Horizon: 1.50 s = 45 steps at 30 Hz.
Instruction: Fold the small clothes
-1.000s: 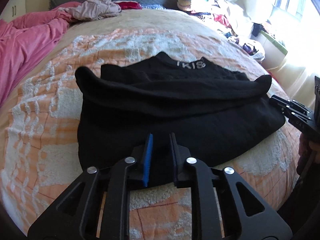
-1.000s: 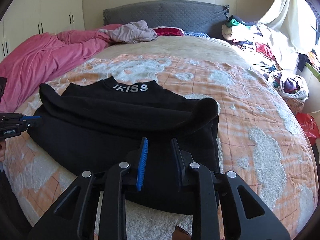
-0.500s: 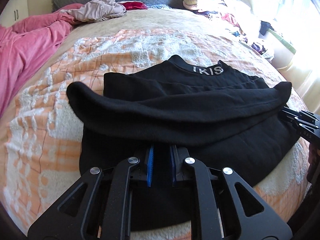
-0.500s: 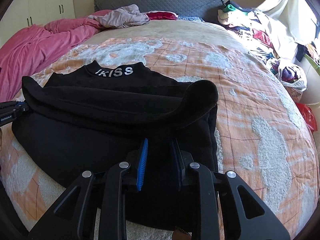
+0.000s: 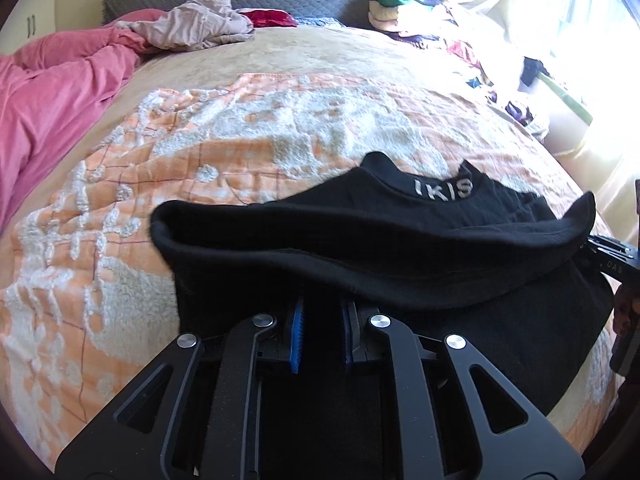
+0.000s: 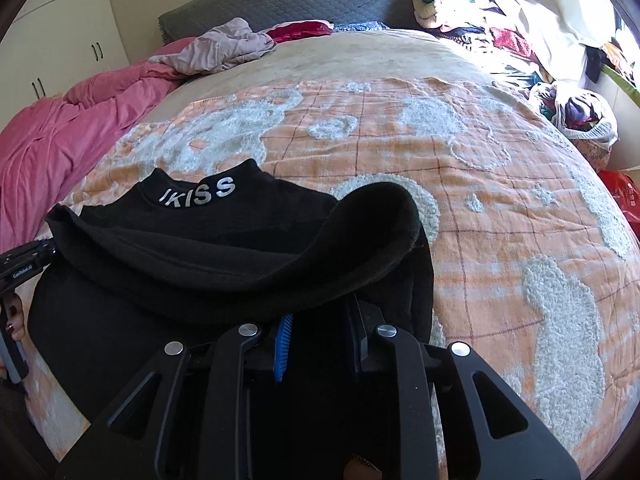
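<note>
- Leftmost, the left hand-held gripper (image 5: pixel 322 330) is clamped on the black top's (image 5: pixel 400 248) lifted hem.
- Centrally, that top lies on the orange bedspread (image 6: pixel 500 200), hem curled over.
- Rightward, the right hand-held gripper (image 6: pixel 320 344) likewise pinches the hem.

Left claw (image 5: pixel 322 330) pinching near hem of black top (image 5: pixel 400 248), fold lifting over orange bedspread (image 5: pixel 200 160). Right claw (image 5: pixel 612 258) gripping far corner, right edge.
</note>
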Tool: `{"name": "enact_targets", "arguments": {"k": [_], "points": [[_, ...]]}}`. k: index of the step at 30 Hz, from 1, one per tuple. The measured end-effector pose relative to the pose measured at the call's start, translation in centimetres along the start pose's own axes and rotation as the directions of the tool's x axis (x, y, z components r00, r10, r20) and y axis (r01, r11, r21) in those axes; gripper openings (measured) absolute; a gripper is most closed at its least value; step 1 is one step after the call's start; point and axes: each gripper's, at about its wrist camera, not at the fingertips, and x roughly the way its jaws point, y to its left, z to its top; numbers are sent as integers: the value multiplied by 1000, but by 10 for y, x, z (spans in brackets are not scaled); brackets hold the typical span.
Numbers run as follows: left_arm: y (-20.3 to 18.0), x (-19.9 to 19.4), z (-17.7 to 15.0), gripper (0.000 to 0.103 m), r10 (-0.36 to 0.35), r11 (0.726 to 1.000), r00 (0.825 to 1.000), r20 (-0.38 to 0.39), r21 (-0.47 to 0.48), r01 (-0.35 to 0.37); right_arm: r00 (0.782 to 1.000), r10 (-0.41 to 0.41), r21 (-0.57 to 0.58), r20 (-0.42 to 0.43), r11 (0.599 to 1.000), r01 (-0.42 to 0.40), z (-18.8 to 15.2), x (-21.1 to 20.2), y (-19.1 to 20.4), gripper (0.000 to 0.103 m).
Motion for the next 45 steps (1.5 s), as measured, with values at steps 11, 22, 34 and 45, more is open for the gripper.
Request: {"name": "enact_targets", "arguments": {"k": [11,22,34,45], "points": [[36,-10,5,23,31,992,999,23,-121,-28,994,-99,104,40,990,95,12,3,-34,23],[54,7,-3,33,-37,976,999,-25,-216,31,1000,-1,106,6,994,0,8,12,-43,35],[70,11,-7,46,-47,958,999,-21,-286,39,999,6,138,49,990,-13,6,2,-47,9],[51,-1,-2,6,54,982,999,7,-179,-52,996,14,169,94,985,-29,5,-10,-50,8]]}}
